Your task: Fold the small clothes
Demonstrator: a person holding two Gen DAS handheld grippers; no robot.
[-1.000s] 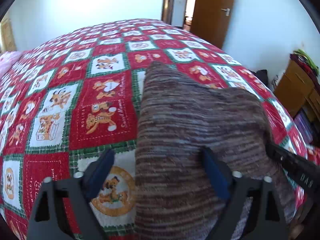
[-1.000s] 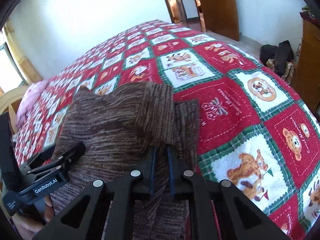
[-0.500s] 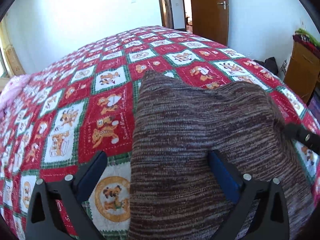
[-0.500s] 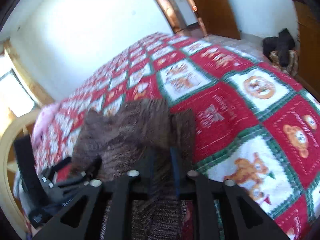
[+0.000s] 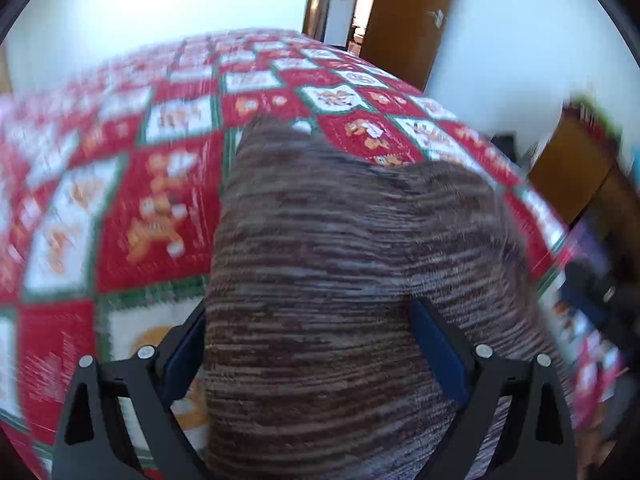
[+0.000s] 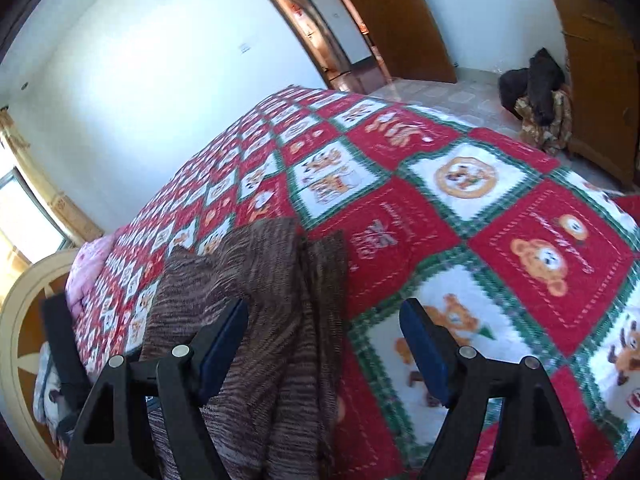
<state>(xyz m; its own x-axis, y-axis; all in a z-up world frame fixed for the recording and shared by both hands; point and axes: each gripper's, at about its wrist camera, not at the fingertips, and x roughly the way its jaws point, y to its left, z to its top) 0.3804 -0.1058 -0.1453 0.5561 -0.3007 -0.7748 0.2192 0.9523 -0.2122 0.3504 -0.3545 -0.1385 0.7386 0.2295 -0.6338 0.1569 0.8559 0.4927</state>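
A brown striped knit garment [image 5: 344,264] lies folded on a red, white and green patchwork bedspread [image 5: 132,200]. My left gripper [image 5: 308,344] is open, its blue pads on either side of the garment's near end. In the right wrist view the garment [image 6: 256,292] lies at lower left with a narrow flap along its right edge. My right gripper [image 6: 324,344] is open and holds nothing, above that right edge. The left gripper's body [image 6: 64,352] shows at the far left.
The bedspread [image 6: 520,248] stretches wide to the right. A pink pillow [image 6: 88,264] and a cream headboard [image 6: 16,320] are at the left. A wooden cabinet [image 6: 600,80], dark clothes on the floor [image 6: 536,96] and a brown door [image 6: 400,16] lie beyond the bed.
My right gripper was shut on the garment's edge; it has opened and let go. The left gripper stayed open and shifted slightly; its view is blurred now.
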